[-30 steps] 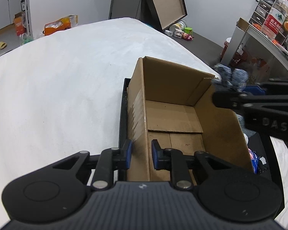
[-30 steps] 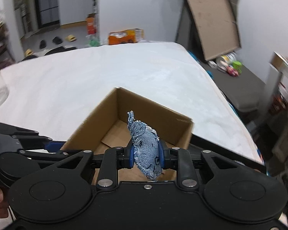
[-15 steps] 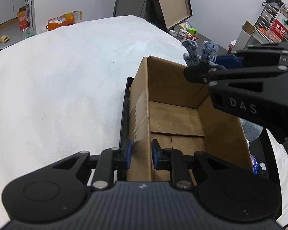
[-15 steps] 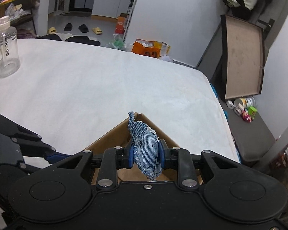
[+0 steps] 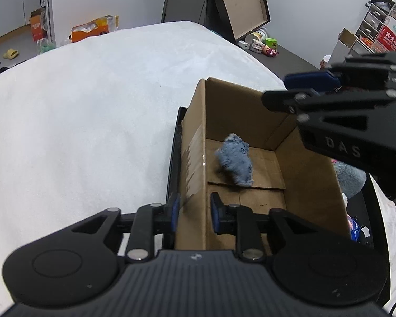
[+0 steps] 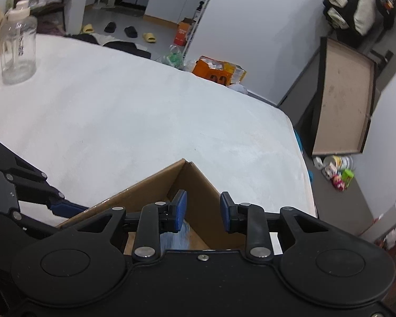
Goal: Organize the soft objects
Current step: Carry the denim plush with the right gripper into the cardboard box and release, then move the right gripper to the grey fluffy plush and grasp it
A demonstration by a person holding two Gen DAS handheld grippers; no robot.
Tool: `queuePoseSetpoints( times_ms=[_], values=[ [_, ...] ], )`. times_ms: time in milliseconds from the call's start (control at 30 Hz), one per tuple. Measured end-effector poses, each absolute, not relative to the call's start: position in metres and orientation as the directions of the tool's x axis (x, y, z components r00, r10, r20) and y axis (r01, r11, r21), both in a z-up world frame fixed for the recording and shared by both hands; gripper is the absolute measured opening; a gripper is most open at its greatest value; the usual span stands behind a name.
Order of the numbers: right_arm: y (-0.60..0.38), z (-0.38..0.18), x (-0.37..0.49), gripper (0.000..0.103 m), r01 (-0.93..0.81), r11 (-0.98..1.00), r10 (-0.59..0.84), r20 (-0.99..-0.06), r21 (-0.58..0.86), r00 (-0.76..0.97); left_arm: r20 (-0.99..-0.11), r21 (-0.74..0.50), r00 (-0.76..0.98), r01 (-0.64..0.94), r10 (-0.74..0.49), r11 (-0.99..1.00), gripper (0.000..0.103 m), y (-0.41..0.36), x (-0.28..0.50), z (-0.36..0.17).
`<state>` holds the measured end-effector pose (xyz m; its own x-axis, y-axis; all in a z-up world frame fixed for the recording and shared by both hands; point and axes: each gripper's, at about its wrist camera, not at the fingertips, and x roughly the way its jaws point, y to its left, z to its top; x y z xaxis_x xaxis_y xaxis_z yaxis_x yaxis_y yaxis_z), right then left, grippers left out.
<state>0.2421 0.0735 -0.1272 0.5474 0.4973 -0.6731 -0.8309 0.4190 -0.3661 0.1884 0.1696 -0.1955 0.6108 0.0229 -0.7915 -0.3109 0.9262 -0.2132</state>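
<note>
A small blue denim soft toy [image 5: 235,162] is blurred inside the open cardboard box [image 5: 311,174], low over its floor and free of both grippers. My right gripper [image 6: 202,211] hangs over the box's far corner, its jaws opening and nothing between them. In the right wrist view a blurred bit of the denim toy [image 6: 178,233] shows below the left pad. My left gripper [image 5: 194,211] straddles the box's near left wall, jaws opening. The outer pad sits close against the cardboard, and a gap shows at the inner pad.
The box sits on a black tray [image 5: 173,163] on a wide white padded surface [image 5: 79,132]. A grey plush item [image 5: 349,179] lies on the tray right of the box. A clear water bottle [image 6: 17,50] stands at the far left edge.
The right gripper's jaws parted and the denim toy dropped out of them into the box. The left gripper's jaws widened a little around the box wall.
</note>
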Motion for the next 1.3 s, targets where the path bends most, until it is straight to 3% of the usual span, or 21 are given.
queuePoseSetpoints(
  times_ms=[100,367,500,600,767,900,1067,1300],
  values=[
    [0.063,-0.127,0.244,0.03,-0.825,0.444,0.492,-0.674,-0.35,0.551,-0.793,-0.196,0.609,-0.295,0.026,0.935,0.028,0.164,0.188,-0.194],
    [0.022,-0.125,0.247,0.042,-0.779,0.569,0.473,-0.671,-0.263,0.571,-0.799,-0.17,0.601,-0.265,0.025,0.949,0.051,0.151,0.192,-0.19],
    [-0.004,-0.13,0.248,0.044,-0.739,0.637,0.449,-0.673,-0.22,0.588,-0.8,-0.161,0.599,-0.263,0.031,0.951,0.057,0.147,0.193,-0.189],
    [-0.023,-0.137,0.253,0.045,-0.702,0.683,0.419,-0.68,-0.201,0.602,-0.799,-0.143,0.599,-0.272,0.051,0.951,0.066,0.144,0.193,-0.187],
    [-0.048,-0.144,0.257,0.058,-0.636,0.757,0.386,-0.686,-0.147,0.617,-0.793,-0.117,0.604,-0.282,0.081,0.952,0.074,0.137,0.194,-0.182],
    [-0.067,-0.153,0.261,0.062,-0.605,0.788,0.374,-0.694,-0.113,0.616,-0.79,-0.097,0.605,-0.279,0.096,0.955,0.077,0.131,0.197,-0.18],
    [-0.086,-0.164,0.269,0.079,-0.558,0.824,0.34,-0.699,-0.101,0.629,-0.792,-0.062,0.597,-0.283,0.126,0.957,0.077,0.124,0.205,-0.18],
    [-0.108,-0.18,0.292,0.09,-0.495,0.869,0.324,-0.724,-0.027,0.609,-0.786,-0.005,0.595,-0.278,0.168,0.961,0.079,0.113,0.216,-0.179]
  ],
)
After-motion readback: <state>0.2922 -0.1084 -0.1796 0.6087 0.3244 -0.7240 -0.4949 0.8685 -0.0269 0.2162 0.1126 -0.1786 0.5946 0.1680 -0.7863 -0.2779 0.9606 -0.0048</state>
